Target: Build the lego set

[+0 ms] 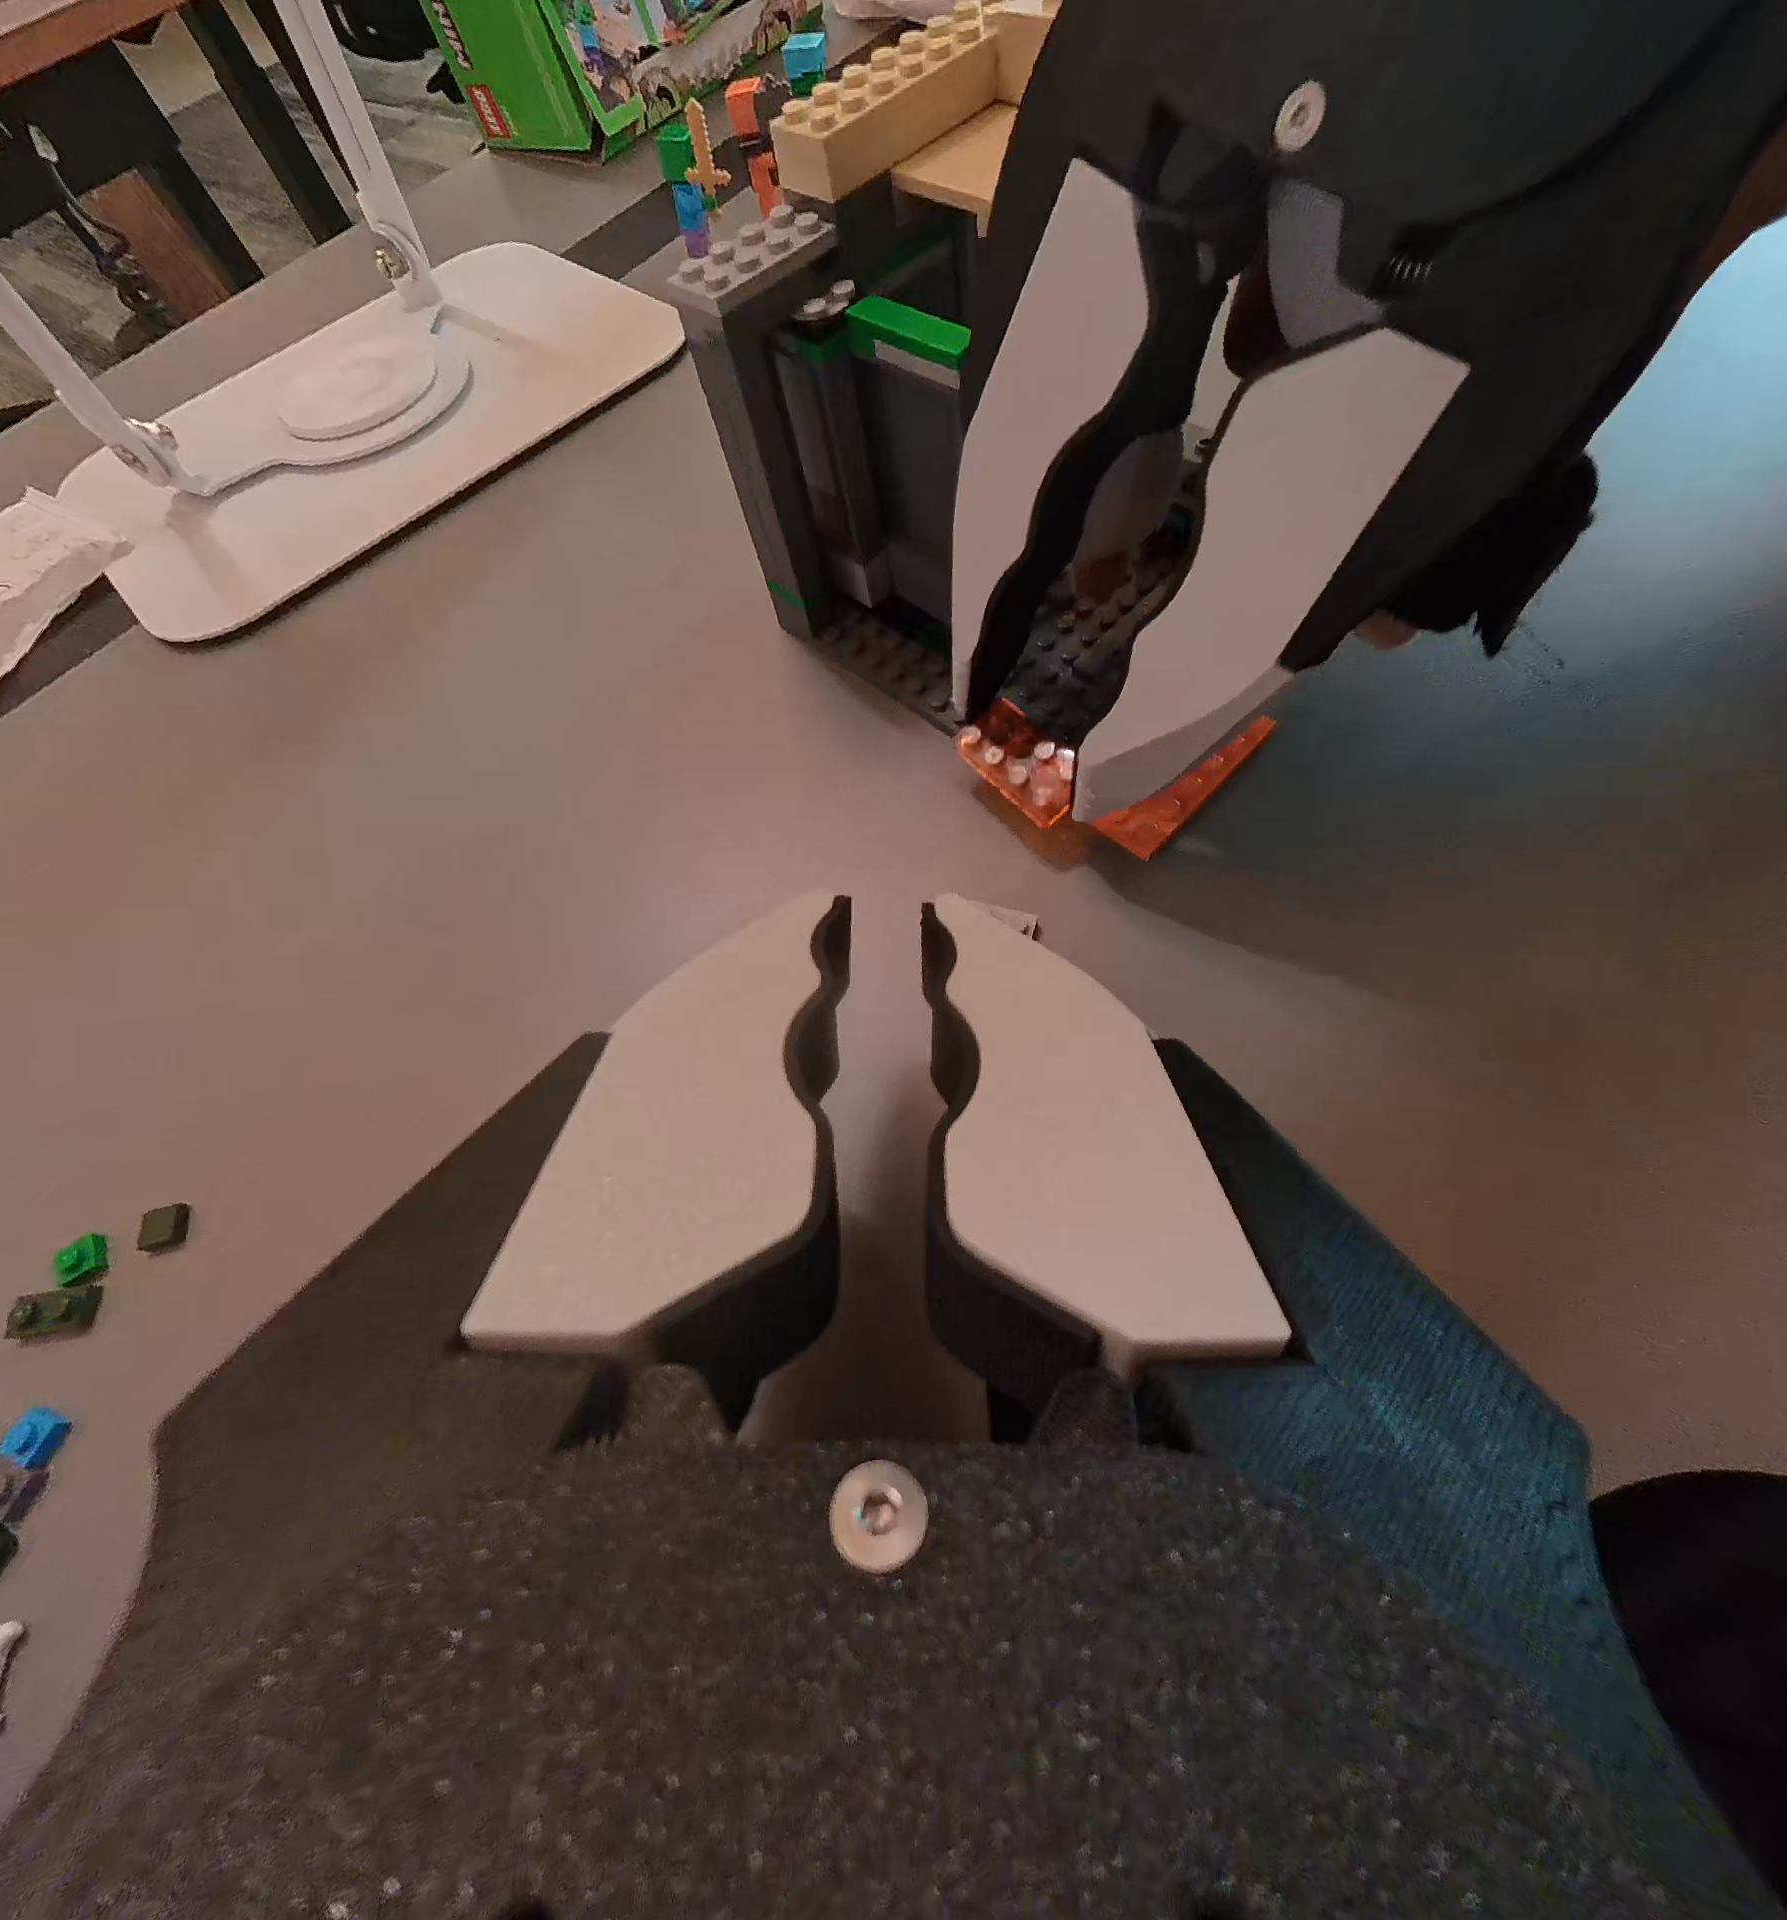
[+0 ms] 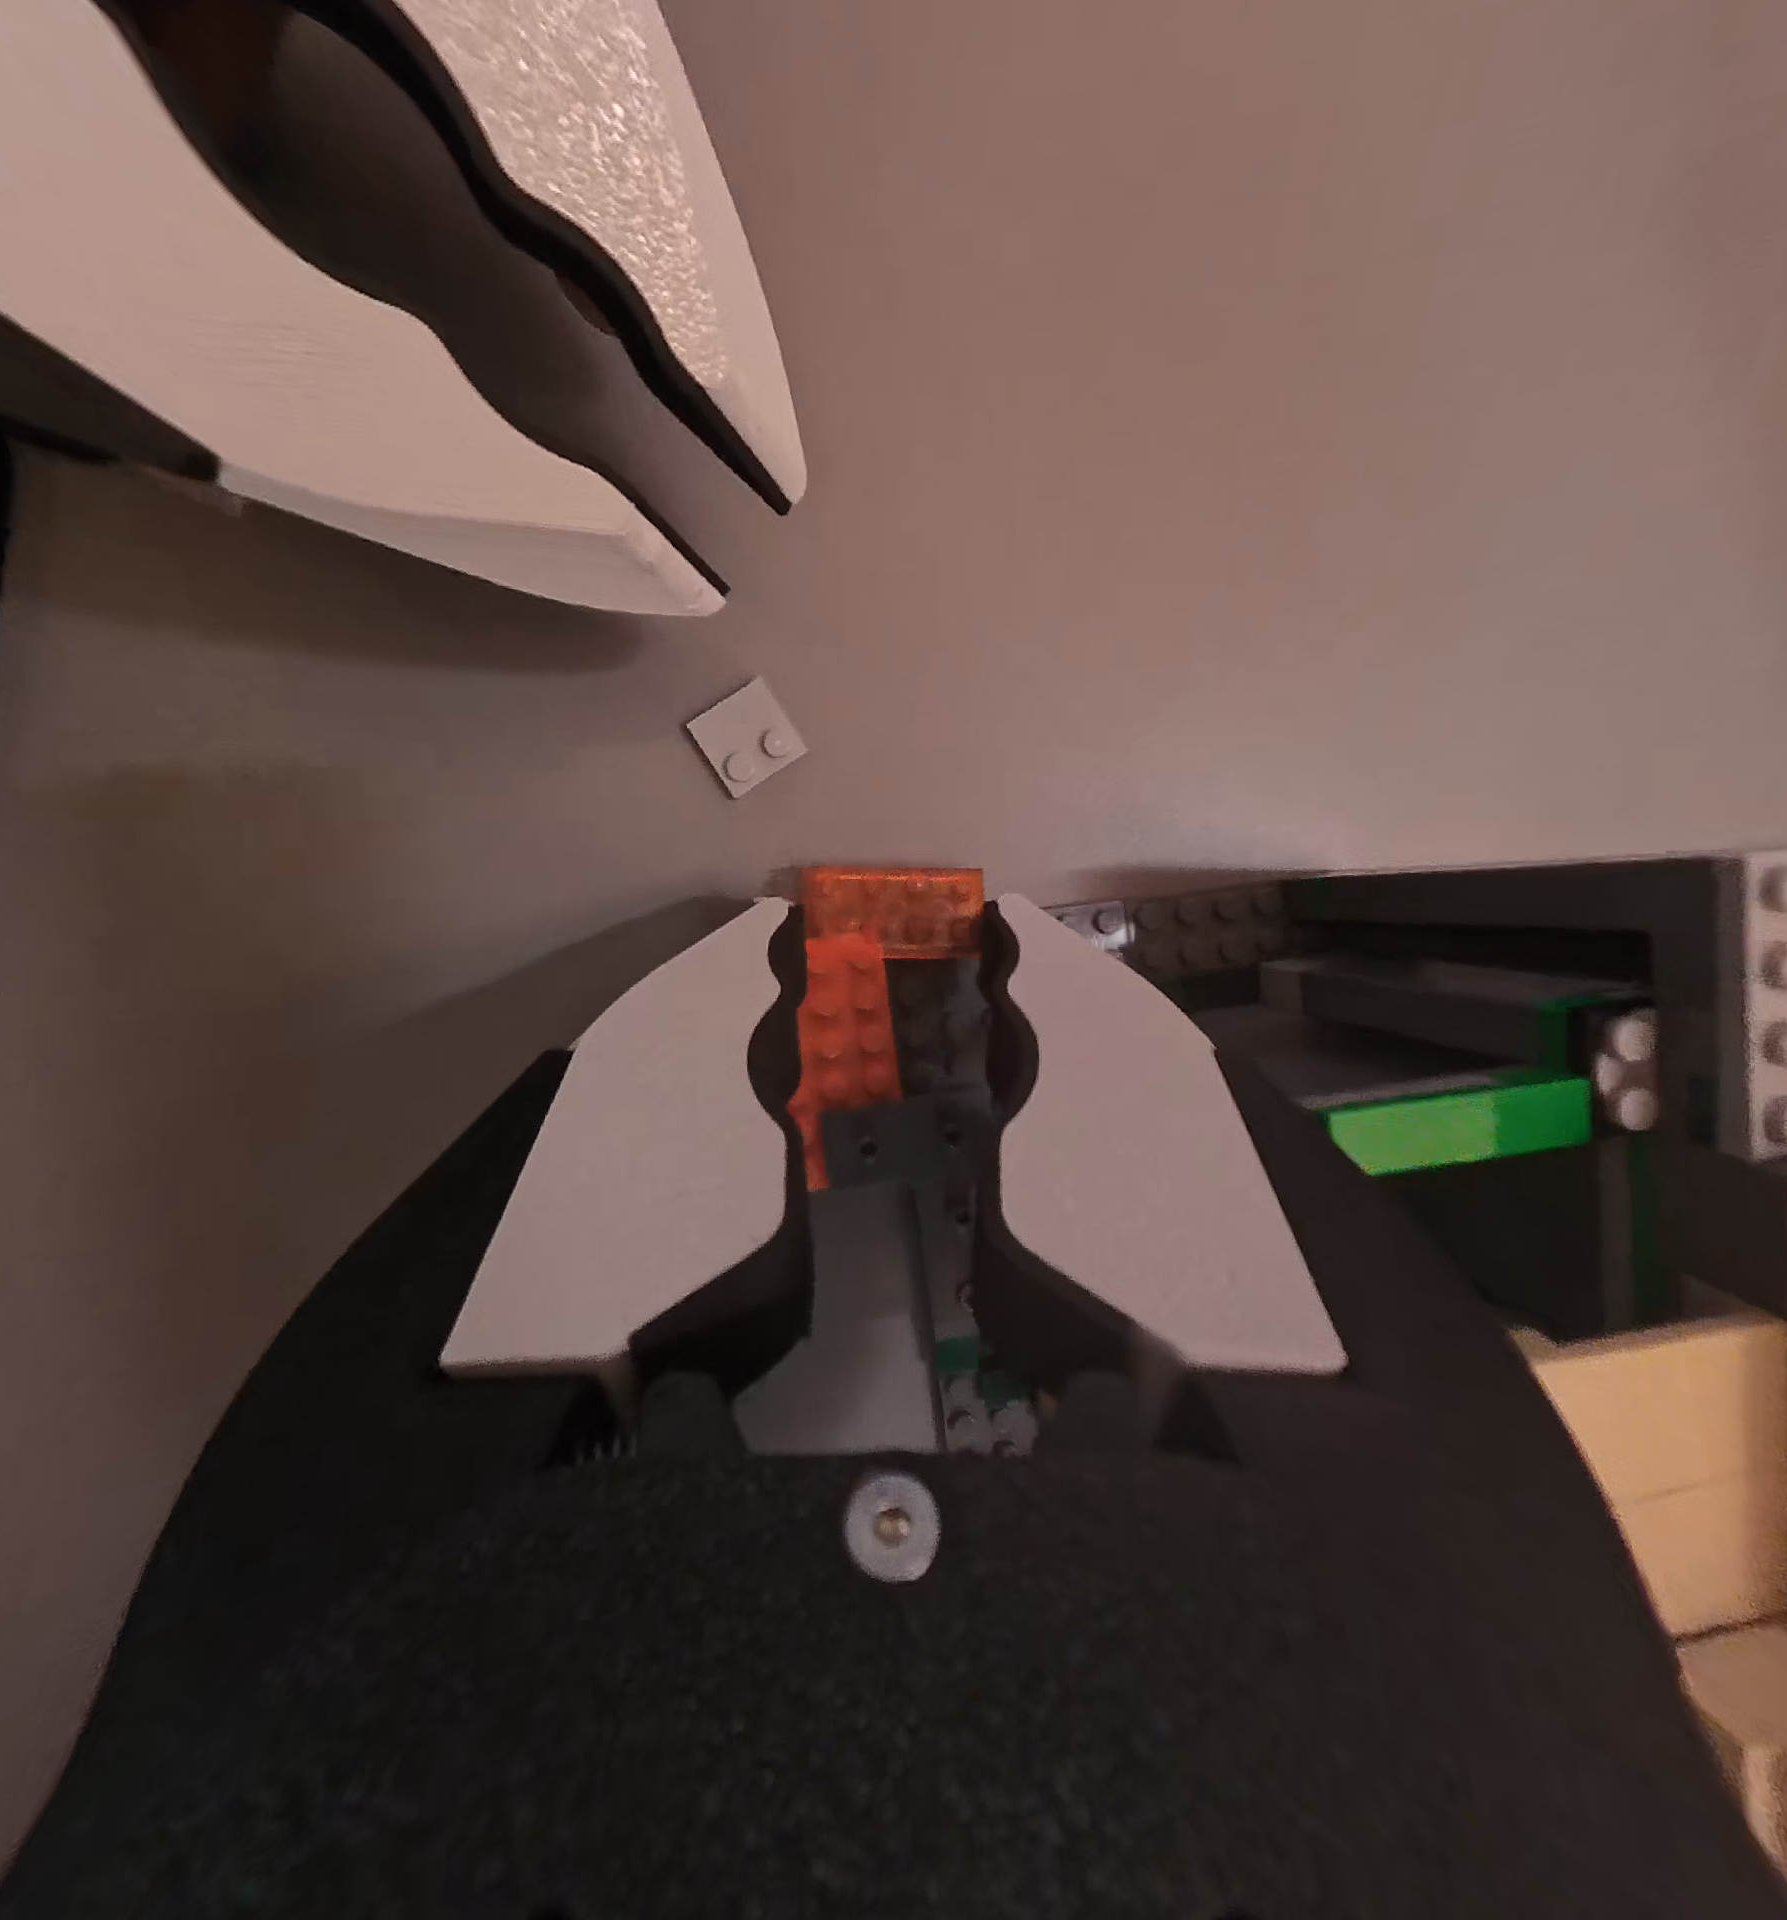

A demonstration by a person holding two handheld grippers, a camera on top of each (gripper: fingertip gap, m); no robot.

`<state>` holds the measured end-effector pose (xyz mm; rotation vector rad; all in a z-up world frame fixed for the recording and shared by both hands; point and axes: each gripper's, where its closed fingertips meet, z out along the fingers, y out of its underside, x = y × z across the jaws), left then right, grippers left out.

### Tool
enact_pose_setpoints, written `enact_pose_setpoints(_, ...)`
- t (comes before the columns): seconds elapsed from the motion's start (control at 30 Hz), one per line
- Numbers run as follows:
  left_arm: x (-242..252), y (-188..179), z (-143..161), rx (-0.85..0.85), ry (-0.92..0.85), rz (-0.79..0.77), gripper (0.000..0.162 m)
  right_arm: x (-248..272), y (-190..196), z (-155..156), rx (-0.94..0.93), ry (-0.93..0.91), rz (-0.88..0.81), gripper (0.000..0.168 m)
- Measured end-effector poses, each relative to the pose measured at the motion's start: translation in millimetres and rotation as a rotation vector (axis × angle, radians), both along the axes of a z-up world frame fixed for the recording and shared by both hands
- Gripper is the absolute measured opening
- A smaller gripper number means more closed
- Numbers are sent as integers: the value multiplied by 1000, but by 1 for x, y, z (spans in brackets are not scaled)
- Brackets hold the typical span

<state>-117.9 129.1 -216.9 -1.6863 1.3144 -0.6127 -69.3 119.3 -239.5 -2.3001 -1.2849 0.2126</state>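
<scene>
Lego model [image 1: 847,457], a dark grey walled build with green trim and tan bricks on top, stands on the grey tabletop [image 1: 453,831] ahead and to the right of the left gripper [image 1: 885,914]. At its near corner sits a clear orange plate [image 1: 1014,774], and the right gripper [image 1: 1019,743] comes down from above with its jaws set on either side of that plate. In the right wrist view the orange plate [image 2: 894,909] lies crosswise between the tips of the right gripper [image 2: 891,906], long axis running from one jaw to the other, with a solid orange strip [image 2: 847,1029] and dark studded floor behind it. The jaws look closed on the plate's ends, so my reading is that it is being pressed or seated at the model's edge.

The left gripper hangs low over bare tabletop, jaws narrowly parted and holding nothing. A small grey plate [image 2: 747,751] lies just beyond its tips, between the two grippers; the left is nearer to it. Loose green, blue and grey pieces [image 1: 37,1382] lie well off to the left.
</scene>
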Motion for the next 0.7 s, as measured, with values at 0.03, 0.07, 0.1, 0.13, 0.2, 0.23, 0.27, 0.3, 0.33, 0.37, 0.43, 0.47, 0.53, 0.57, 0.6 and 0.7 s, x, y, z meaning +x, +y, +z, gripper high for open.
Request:
enact_pose_setpoints(0.03, 0, 0, 0, -1, 0, 0, 13, 1, -1, 3, 7, 11, 11, 32)
enact_pose_setpoints(0.07, 0, 0, 0, -3, 1, 0, 13, 1, -1, 5, 13, 22, 23, 32)
enact_pose_setpoints(0.1, 0, 0, 0, -4, 1, -1, 13, 3, -2, 7, 16, 32, 31, 32)
enact_pose_setpoints(0.13, 0, 0, 0, -4, 2, -2, 13, 4, -3, 7, 17, 42, 40, 32)
enact_pose_setpoints(0.2, 0, -1, -1, -2, 3, -4, 13, 6, -4, 7, 22, 58, 62, 32)
enact_pose_setpoints(0.23, 0, -1, -1, -2, 4, -5, 13, 8, -4, 6, 24, 59, 69, 32)
enact_pose_setpoints(0.27, 1, -1, -1, -2, 5, -6, 13, 9, -4, 4, 25, 59, 76, 32)
enact_pose_setpoints(0.3, 1, -1, -1, -3, 5, -7, 13, 11, -4, 3, 27, 60, 81, 32)
enact_pose_setpoints(0.33, 1, -1, -1, -4, 6, -7, 13, 11, -4, 2, 26, 60, 84, 32)
enact_pose_setpoints(0.37, 1, -1, -1, -4, 5, -7, 13, 12, -4, 1, 22, 60, 84, 32)
enact_pose_setpoints(0.43, 1, -1, -1, -8, 5, -8, 13, 11, -5, -2, 12, 67, 89, 32)
enact_pose_setpoints(0.47, 1, -1, -1, -10, 6, -9, 13, 10, -6, -2, 7, 74, 95, 32)
enact_pose_setpoints(0.53, 1, -1, -1, -13, 5, -9, 13, 8, -7, -4, 4, 79, 103, 32)
enact_pose_setpoints(0.57, 1, -1, -1, -14, 5, -10, 13, 8, -7, -4, 3, 77, 106, 32)
enact_pose_setpoints(0.6, 1, -1, -2, -16, 6, -11, 13, 8, -7, -5, 1, 79, 110, 32)
enact_pose_setpoints(0.7, 1, -2, -2, -19, 6, -12, 13, 8, -7, -5, -1, 82, 115, 32)
